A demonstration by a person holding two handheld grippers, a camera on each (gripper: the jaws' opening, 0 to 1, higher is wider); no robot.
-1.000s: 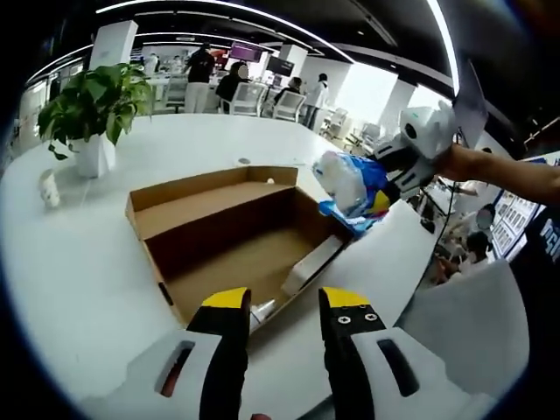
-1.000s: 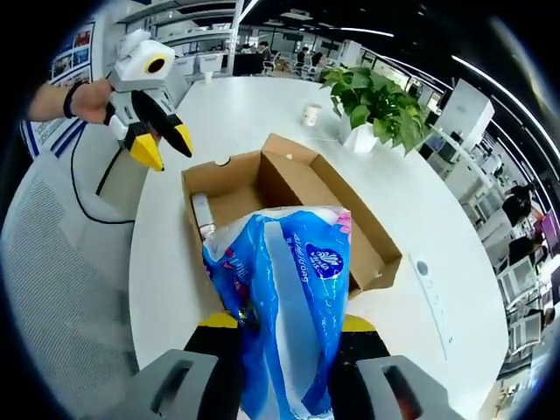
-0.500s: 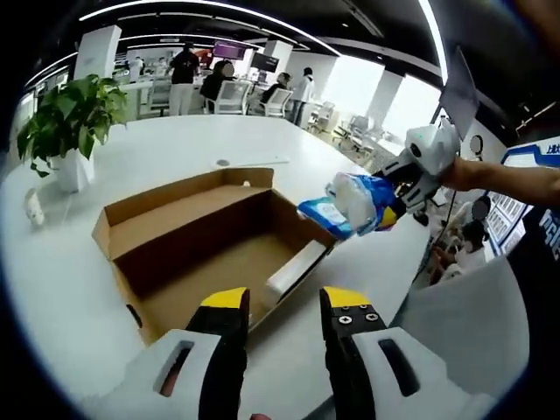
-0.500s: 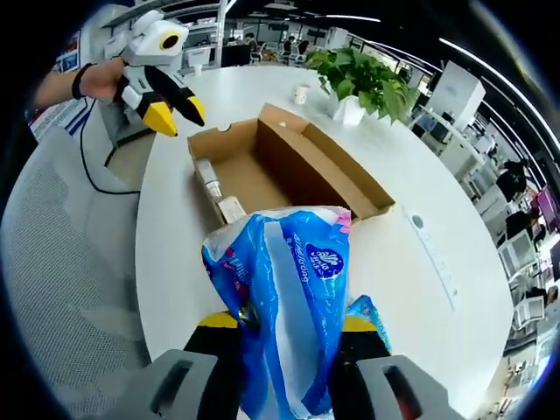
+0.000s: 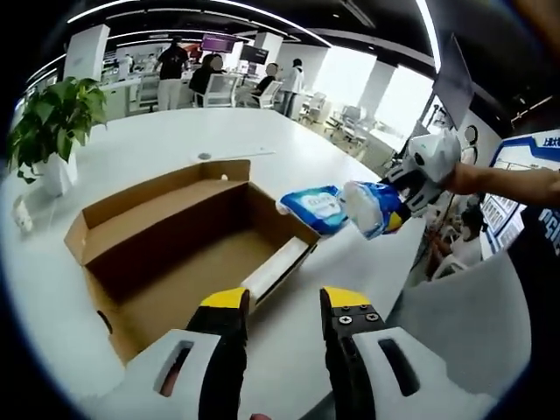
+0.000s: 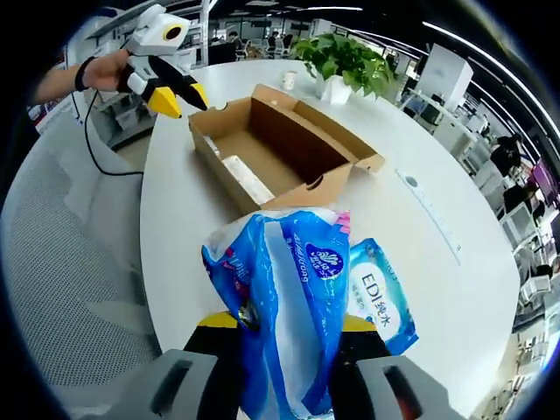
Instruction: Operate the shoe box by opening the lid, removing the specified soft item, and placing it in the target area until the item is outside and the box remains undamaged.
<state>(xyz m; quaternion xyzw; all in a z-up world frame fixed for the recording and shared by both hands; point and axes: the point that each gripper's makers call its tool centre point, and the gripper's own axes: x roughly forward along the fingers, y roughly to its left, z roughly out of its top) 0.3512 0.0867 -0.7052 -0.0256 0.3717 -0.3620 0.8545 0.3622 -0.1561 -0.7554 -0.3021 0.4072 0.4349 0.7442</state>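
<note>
The brown shoe box [image 5: 166,254] lies open on the white table, with a small white carton [image 5: 278,267] against its near end wall. My left gripper [image 5: 285,302] is open with nothing between its yellow tips, just short of the box. My right gripper [image 5: 418,173] comes in from the right, shut on a blue plastic tissue pack [image 5: 350,206] held above the table past the box's end. In the right gripper view the tissue pack [image 6: 289,289] sits between my right gripper's [image 6: 289,322] jaws, with the shoe box [image 6: 271,149] beyond it and my left gripper [image 6: 179,98] at the box's far end.
A potted plant [image 5: 48,114] and a paper cup [image 5: 21,215] stand on the round white table [image 5: 149,149] behind the box. A flat white strip [image 6: 429,217] lies on the table right of the box. A grey chair [image 6: 61,289] stands at the table's edge. People sit farther back.
My right gripper has carried the tissue pack from above the box to over the bare table beside its end. The left gripper stays open near the box.
</note>
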